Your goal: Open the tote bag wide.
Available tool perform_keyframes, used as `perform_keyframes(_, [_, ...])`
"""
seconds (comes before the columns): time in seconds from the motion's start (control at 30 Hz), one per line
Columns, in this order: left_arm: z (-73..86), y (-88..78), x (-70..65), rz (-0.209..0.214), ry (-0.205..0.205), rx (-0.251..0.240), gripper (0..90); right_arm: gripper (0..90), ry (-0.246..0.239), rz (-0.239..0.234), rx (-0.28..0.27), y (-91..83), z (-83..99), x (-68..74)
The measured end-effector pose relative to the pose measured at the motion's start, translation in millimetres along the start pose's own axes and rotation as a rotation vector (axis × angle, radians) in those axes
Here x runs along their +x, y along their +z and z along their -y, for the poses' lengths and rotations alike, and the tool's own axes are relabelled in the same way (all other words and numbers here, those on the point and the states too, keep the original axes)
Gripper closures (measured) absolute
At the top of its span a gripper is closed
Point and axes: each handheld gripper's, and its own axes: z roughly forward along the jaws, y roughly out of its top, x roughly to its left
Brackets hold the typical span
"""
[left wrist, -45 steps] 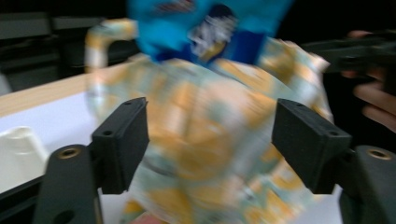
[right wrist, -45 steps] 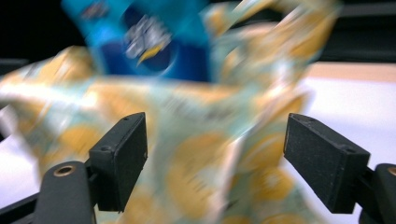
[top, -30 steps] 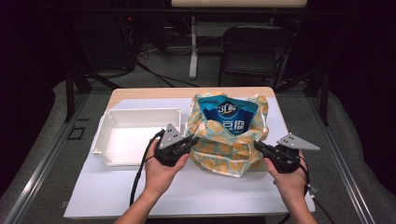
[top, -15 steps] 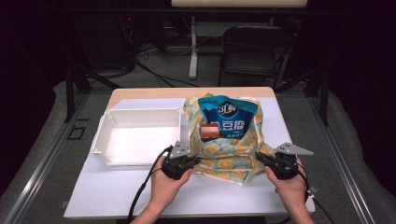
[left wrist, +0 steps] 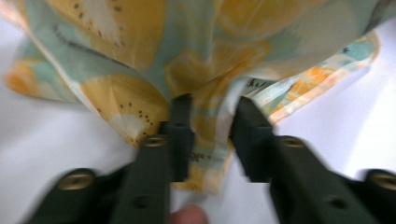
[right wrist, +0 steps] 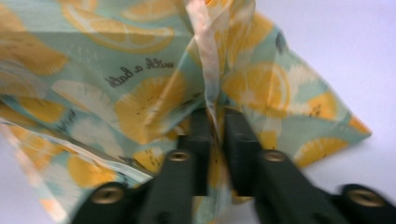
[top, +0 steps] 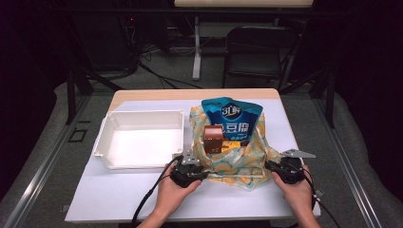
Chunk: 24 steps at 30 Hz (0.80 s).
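at the bottom of the high view the left gripper [top: 190, 172] and the right gripper [top: 284, 170] are sitting low on the counter [top: 119, 199], one at each lower corner of the lemon-print bag [top: 237, 164], which is lying in the middle right of the frame. they are placed this way, it seems, to pull the bag's sides down and apart so its contents are standing clear.

in the left gripper view the jaws have just been opening: they are standing a fair gap apart with a fold of the bag [left wrist: 210, 93] hanging loosely between them, no longer pinched. in the right gripper view the jaws have also just been opening, but only a little; a thin edge of the bag [right wrist: 212, 112] is running up the narrow slit between them, and whether the pads are pressing it i cannot tell.

farther up, a brown box [top: 213, 138] and a blue snack packet [top: 231, 118] are rising out of the slumped bag. the white tray [top: 107, 137] is waiting empty just left of the bag, probably to receive them.
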Motion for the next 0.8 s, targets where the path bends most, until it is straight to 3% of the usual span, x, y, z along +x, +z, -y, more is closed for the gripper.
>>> perform_keyframes(0.03, [0.6,-9.0,-0.2,0.004,0.013,-0.032,57.5,68.3,0.002,-0.007,-0.047,-4.7,-0.8,0.4])
perform_keyframes(0.07, [0.7,-17.1,0.5,0.017,0.014,-0.059,57.5,68.3,0.002,-0.007,-0.047,-4.7,-0.8,0.4])
perform_keyframes(0.1, [0.7,-28.8,2.3,0.033,0.016,-0.083,54.5,62.3,-0.01,0.003,-0.073,-10.6,-2.1,0.1])
perform_keyframes(0.2, [0.5,-55.2,5.0,0.041,0.012,-0.159,48.0,51.8,-0.003,-0.003,-0.164,-28.0,-6.5,-2.1])
perform_keyframes(0.23, [-0.2,-70.0,6.5,0.045,0.018,-0.209,45.1,47.2,0.0,-0.013,-0.211,-39.5,-10.0,-3.7])
perform_keyframes(0.27, [-0.2,-70.0,6.5,0.045,0.018,-0.209,44.2,47.2,0.0,-0.013,-0.211,-39.5,-10.0,-3.7])
perform_keyframes(0.37, [-5.0,-87.3,10.2,0.035,-0.003,-0.272,42.5,42.2,-0.002,-0.005,-0.282,-55.1,-17.5,-0.9])
perform_keyframes(0.47, [-18.1,-86.9,13.9,0.015,-0.072,-0.329,41.0,39.4,-0.014,-0.004,-0.303,-55.2,-28.0,4.4])
perform_keyframes(0.57, [-26.1,-84.1,12.6,0.021,-0.087,-0.357,39.9,37.7,-0.019,0.006,-0.318,-51.3,-35.9,9.9])
perform_keyframes(0.63, [-32.7,-82.2,10.7,0.021,-0.074,-0.371,39.4,34.0,-0.03,0.024,-0.329,-45.4,-47.7,16.8])
perform_keyframes(0.7, [-41.4,-79.0,6.8,0.016,-0.035,-0.374,39.1,31.1,-0.037,0.037,-0.34,-40.5,-57.7,21.7])
perform_keyframes(0.8, [-43.9,-74.2,6.5,0.015,-0.025,-0.362,38.9,30.2,-0.039,0.055,-0.35,-34.8,-70.4,24.6])
